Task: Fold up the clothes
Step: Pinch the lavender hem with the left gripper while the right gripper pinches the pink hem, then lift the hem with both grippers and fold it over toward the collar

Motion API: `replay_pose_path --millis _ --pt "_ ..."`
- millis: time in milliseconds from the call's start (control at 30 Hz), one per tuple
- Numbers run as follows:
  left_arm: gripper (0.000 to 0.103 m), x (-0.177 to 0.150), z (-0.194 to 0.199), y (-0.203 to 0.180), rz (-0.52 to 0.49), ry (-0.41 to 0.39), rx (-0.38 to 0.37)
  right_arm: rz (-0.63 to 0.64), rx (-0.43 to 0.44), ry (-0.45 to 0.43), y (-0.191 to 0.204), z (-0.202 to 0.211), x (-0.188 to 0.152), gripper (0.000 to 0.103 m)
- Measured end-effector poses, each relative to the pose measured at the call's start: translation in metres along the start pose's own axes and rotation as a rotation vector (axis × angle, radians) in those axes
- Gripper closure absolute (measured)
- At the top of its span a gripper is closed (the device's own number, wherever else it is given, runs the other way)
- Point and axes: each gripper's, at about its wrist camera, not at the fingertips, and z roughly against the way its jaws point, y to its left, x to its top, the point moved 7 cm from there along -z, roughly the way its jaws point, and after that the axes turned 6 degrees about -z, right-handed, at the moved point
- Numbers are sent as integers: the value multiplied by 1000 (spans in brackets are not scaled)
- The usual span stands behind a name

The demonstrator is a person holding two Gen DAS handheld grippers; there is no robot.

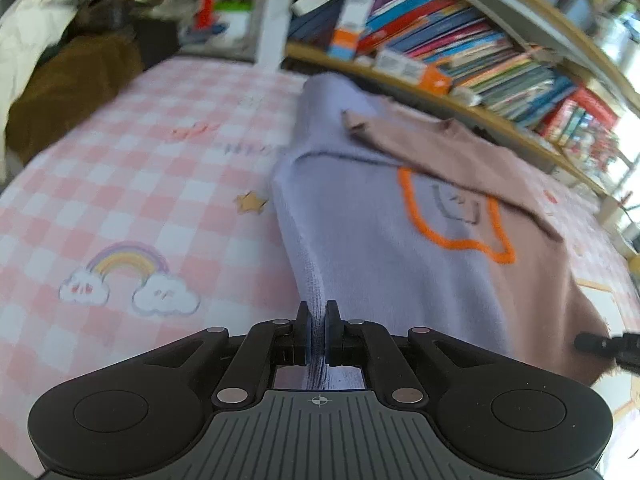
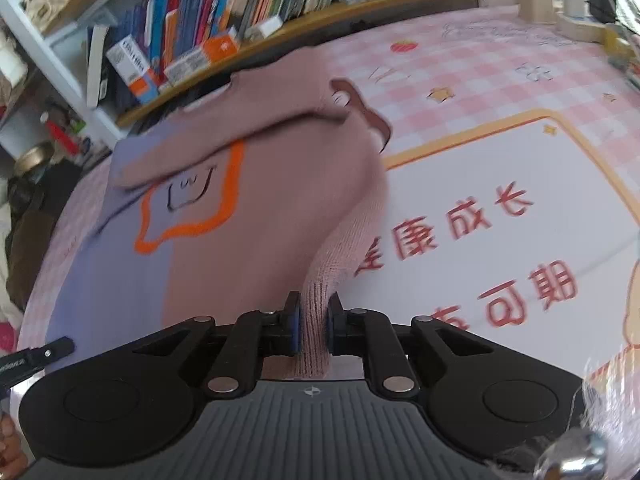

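On the pink checked desk (image 1: pixel 160 168) lies the sweater (image 1: pixel 384 248), lilac and dusty pink; the left tool (image 1: pixel 318 320) is clamped on its lilac hem. From the right wrist, the right tool (image 2: pixel 313 316) pinches the sweater's (image 2: pixel 256 208) pink ribbed edge, books (image 2: pixel 240 4) shelved behind.

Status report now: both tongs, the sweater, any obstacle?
Left tongs shut on sweater, lilac edge. Right tongs shut on its pink edge. Sleeve folded across front. No obstacle visible.
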Motion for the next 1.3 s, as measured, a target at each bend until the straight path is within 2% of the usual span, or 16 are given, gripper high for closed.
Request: replay_pose_path --millis 67,167,367,467,533,633,767,933,1033,1100,1133,1300 --pt "98 3 2 -9 -40 -14 -26 15 22 -7 3 3 2 92" --pt "97 3 -3 -12 -47 3 -27 21 42 -7 7 4 2 92" --pt "94 -3 -10 6 47 54 -30 -1 7 18 -1 0 -1 90" --pt "87 -6 -11 7 54 75 -37 -17 -1 32 -4 -2 -4 87" --pt "78 -9 -12 6 56 89 -41 -19 -1 38 -4 -2 -6 85" --pt "76 -12 -13 4 49 104 -42 -10 5 46 0 -3 -10 80" --pt "75 -13 -12 3 40 100 -37 2 15 48 4 -3 -14 80" --pt "77 -15 -11 1 36 82 -25 -15 11 44 -1 -1 -14 91" --pt "81 -16 -11 1 45 79 -21 -16 16 42 -3 3 -14 92" --pt "92 -17 -11 4 70 80 -27 -16 20 40 -4 5 -15 93" --pt "94 -18 -10 6 86 81 -30 -16 22 38 -5 7 -14 93" --pt "98 -22 -3 7 107 74 -28 -17 34 37 -8 17 -16 93"
